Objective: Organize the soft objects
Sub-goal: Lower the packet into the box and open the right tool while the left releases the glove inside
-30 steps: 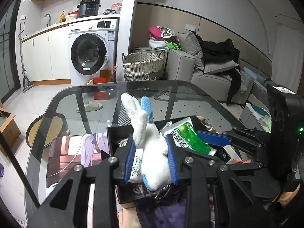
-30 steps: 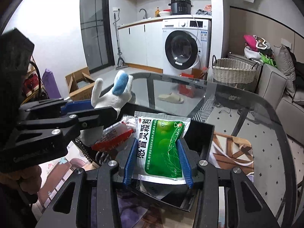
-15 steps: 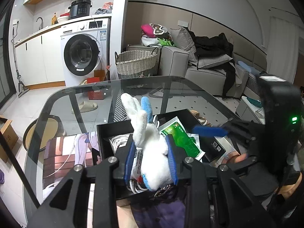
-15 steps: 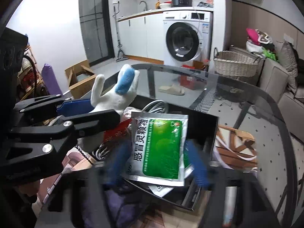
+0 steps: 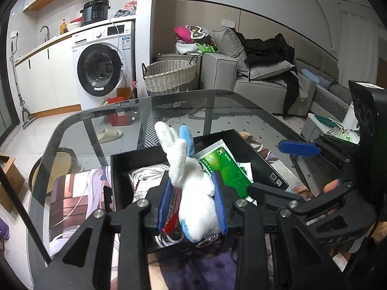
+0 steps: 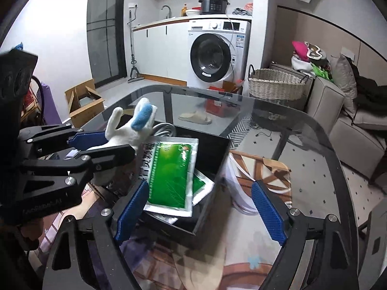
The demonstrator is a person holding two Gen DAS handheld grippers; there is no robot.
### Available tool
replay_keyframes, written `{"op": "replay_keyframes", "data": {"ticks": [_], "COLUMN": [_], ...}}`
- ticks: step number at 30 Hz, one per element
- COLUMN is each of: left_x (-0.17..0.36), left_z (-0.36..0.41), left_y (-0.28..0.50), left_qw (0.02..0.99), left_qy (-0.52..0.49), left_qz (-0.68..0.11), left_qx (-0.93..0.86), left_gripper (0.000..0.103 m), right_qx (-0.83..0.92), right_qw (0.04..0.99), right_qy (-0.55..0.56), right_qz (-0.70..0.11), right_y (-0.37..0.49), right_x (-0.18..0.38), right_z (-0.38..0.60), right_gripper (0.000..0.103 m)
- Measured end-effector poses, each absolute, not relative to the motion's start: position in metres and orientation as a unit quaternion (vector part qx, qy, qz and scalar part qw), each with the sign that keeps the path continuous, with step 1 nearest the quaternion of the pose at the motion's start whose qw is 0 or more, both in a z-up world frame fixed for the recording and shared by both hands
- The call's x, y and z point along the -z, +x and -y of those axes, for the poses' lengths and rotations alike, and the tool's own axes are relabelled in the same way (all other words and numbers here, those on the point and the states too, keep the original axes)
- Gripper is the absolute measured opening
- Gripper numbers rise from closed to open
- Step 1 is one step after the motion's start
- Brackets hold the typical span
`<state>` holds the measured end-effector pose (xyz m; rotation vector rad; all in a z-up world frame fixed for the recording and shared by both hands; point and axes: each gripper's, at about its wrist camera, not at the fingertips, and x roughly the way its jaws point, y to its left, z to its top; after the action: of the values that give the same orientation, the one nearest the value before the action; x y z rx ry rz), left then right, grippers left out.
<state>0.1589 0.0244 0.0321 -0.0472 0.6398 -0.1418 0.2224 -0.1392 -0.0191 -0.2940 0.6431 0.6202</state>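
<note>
My left gripper (image 5: pixel 192 203) is shut on a white plush rabbit (image 5: pixel 191 188) with a blue ear, held over the near part of a black box (image 5: pixel 263 164) on the glass table. The rabbit also shows in the right wrist view (image 6: pixel 131 130). A green sachet (image 6: pixel 169 174) lies in the black box (image 6: pixel 212 162) on top of other packets. My right gripper (image 6: pixel 198 207) is open and empty, drawn back just in front of the box. A white cord coil (image 5: pixel 147 171) lies in the box's left side.
The glass table (image 6: pixel 302 145) carries a printed mat (image 5: pixel 70 193) under the box. A loose white cable (image 6: pixel 239 193) lies right of the box. Beyond are a wicker basket (image 5: pixel 169 75), a washing machine (image 5: pixel 101 67) and a sofa (image 5: pixel 266 82).
My right gripper has let go of the green sachet, opened wide and pulled back; the sachet now lies in the box. My left gripper still holds the rabbit, lowered slightly.
</note>
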Motion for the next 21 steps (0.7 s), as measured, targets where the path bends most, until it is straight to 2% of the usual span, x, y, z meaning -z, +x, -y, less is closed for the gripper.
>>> {"op": "replay_keyframes", "data": {"ticks": [4, 21], "left_x": [-0.03, -0.033], "left_z": [-0.022, -0.009], "left_y": [0.158, 0.159], "left_qw": [0.947, 0.951], "left_qy": [-0.02, -0.002], "left_qz": [-0.313, -0.297], "left_qx": [0.068, 0.085], "left_gripper": [0.031, 0.032], "right_qx": [-0.293, -0.284], "right_qw": [0.893, 0.901], "right_qy": [-0.137, -0.124], "right_qz": [-0.312, -0.304], "right_y": [0.219, 0.217], "right_x": [0.018, 0.013], "right_z": [0.151, 0.169], "right_gripper": [0.092, 0.093]}}
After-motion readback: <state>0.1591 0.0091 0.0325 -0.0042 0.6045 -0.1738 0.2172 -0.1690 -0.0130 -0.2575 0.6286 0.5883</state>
